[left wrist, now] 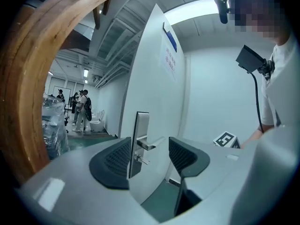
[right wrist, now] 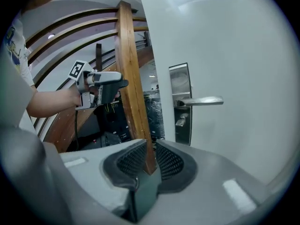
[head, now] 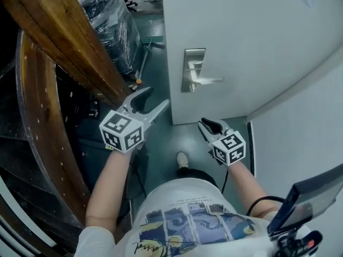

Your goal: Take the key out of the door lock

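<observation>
L tongs [head: 154, 99] jaws opening, empty; R tongs [head: 208, 125] nearly closed, slim gap, empty. Key [right wrist: 180, 121] under handle [right wrist: 199, 101] small, blurry; door [head: 241, 47] top cut off.

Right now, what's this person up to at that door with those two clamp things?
A person stands facing a white door, holding tongs in each hand. The key sits in the lock plate below the handle; neither tongs touches it. The left tongs point at the lock, jaws opening with nothing between them. The right tongs hang nearer the person's body, jaws a narrow gap apart and opening slightly, also empty.
</observation>
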Demonstrator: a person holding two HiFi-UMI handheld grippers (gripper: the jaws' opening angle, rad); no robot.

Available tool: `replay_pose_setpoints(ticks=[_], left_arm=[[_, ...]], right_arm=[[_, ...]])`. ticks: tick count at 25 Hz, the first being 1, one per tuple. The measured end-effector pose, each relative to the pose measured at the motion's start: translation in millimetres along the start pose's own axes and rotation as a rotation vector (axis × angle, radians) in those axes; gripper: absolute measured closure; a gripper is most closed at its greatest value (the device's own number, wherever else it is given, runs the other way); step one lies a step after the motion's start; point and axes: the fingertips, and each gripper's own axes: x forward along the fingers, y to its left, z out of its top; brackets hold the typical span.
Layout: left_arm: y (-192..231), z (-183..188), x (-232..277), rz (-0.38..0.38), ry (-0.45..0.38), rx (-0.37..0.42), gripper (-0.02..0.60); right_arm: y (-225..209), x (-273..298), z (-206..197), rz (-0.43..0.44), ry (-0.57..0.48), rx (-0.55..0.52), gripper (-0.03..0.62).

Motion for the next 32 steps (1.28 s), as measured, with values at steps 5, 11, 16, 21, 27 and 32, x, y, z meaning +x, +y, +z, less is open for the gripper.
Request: replay_pose_setpoints(ticks=[5, 11, 16, 21, 27, 32], left_arm=[[35, 11, 43, -0.019, 0.007, -0.021, 0.285], [72, 23, 85, -0.049, -0.003, -0.038, 0.236], [91, 32, 109, -0.078, -0.022, -0.052, 0.198], [91, 44, 126, -0.194, -0.082, -0.135, 0.189], [89, 57, 141, -0.282, -0.113, -0.164, 0.189], [81, 61, 145, -0.351, -0.113, -0.179, 0.219]], right_arm=[[-20, 23, 2, 0.024, 0.011, 0.024, 0.536], [-38, 37, 1, 0.053, 0.025, 0.045, 0.525], [-50, 44, -2, 0.066, 0.039, 0.047, 0.525], [-54, 51, -5, 0.083, 0.047, 0.054, 0.525], [-59, 59, -8, 0.1, 0.057, 0.065, 0.525], [-61, 69, -8, 0.117, 0.05, 0.12, 0.525]])
